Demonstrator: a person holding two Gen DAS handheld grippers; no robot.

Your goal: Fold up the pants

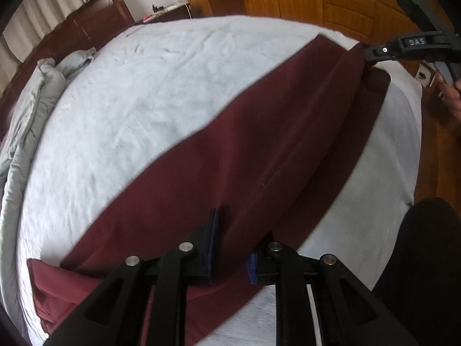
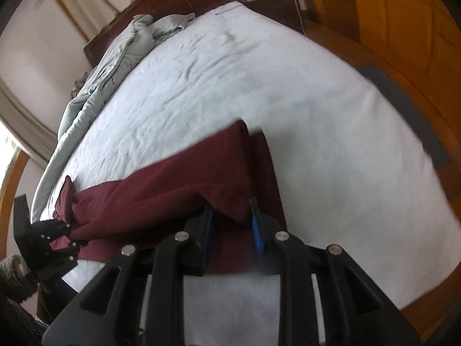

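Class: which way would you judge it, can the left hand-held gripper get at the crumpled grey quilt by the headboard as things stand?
Probably not: the left hand-held gripper is shut on the maroon pants, and the quilt lies across the bed.

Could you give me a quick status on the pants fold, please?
Left gripper and right gripper: jaws shut on maroon pants. Pants stretched long across the bed. Nothing in the way.
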